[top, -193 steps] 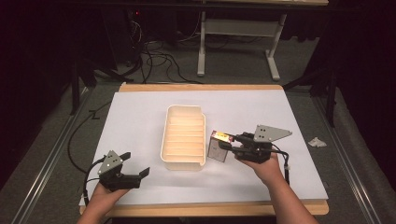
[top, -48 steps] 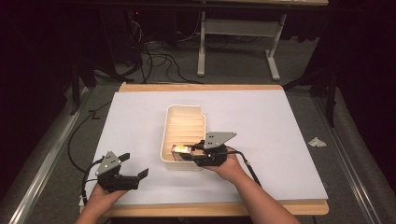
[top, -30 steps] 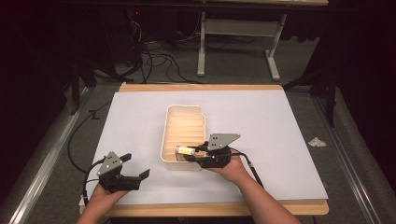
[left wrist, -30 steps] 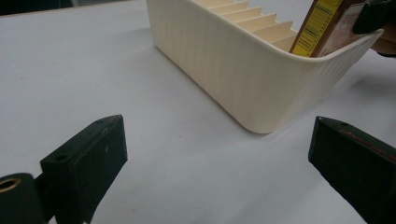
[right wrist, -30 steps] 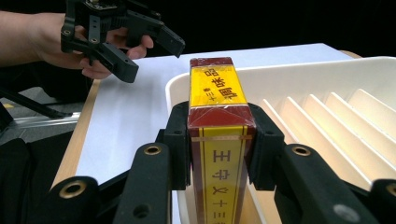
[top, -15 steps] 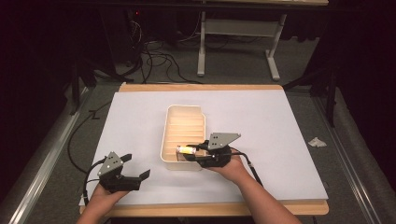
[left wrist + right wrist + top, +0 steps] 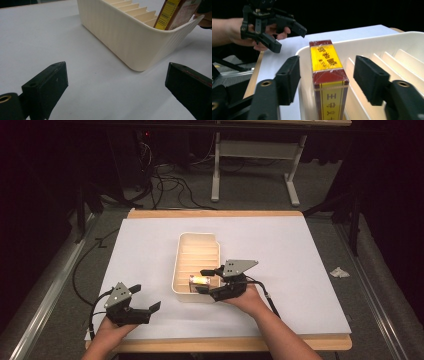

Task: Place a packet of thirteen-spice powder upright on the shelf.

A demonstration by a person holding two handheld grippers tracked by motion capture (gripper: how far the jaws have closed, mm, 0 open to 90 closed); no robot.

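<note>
A cream slotted tray point(image 7: 176, 270) lies mid-table. A red and yellow box point(image 7: 200, 280) stands upright in its nearest slot. My right gripper point(image 7: 201, 281) reaches over the tray's near right corner. Its jaws have just been opening and stand on either side of the box point(image 7: 327, 62) with gaps, not touching it. In its own view the right gripper point(image 7: 328, 77) is open. My left gripper point(image 7: 147, 296) rests open and empty at the table's front left, and shows too in the right gripper view point(image 7: 289, 38). The left gripper point(image 7: 116, 82) faces the tray's corner point(image 7: 125, 32) and the box point(image 7: 172, 12).
White paper point(image 7: 280, 250) covers the table, with a wooden edge point(image 7: 225, 342) at the front. A crumpled scrap point(image 7: 340, 272) lies on the floor to the right. Cables and a desk frame point(image 7: 215, 175) stand beyond the far edge.
The right gripper brought the box from the tray's right side to its nearest slot. Its jaws have spread off the box in the last second. The left hand has stayed put.
</note>
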